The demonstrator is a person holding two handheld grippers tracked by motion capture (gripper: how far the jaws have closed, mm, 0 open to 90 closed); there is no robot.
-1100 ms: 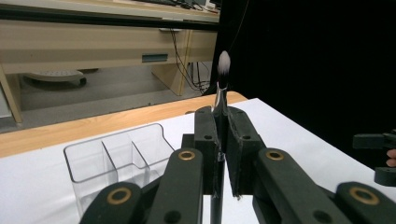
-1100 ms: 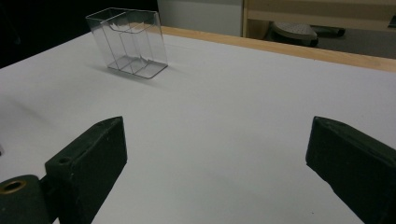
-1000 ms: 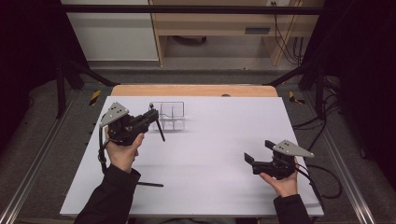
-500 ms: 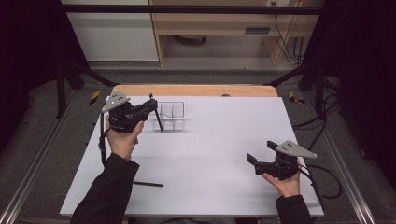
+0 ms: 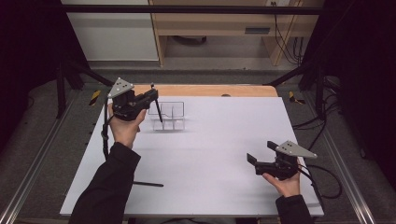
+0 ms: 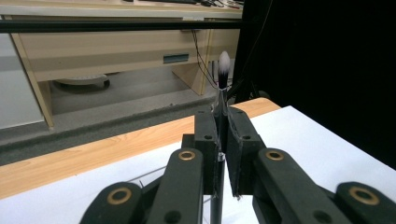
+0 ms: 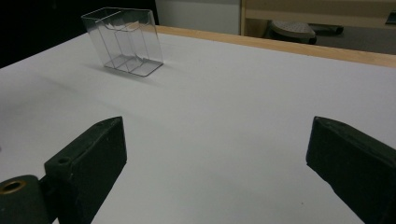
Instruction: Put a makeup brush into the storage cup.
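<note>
Left tongs [image 5: 154, 95] clamped on thin black white-tipped brush [image 6: 223, 70] above clear plastic divided box [image 5: 168, 116]; right tongs [image 5: 260, 151] wide open over white worktop [image 5: 219, 140].

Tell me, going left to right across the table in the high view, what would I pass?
The left gripper shut on a slim black brush → the clear plastic organizer → the right gripper, its jaws open. A second black brush lies near the front edge, below the first, so its place is unclear.
</note>
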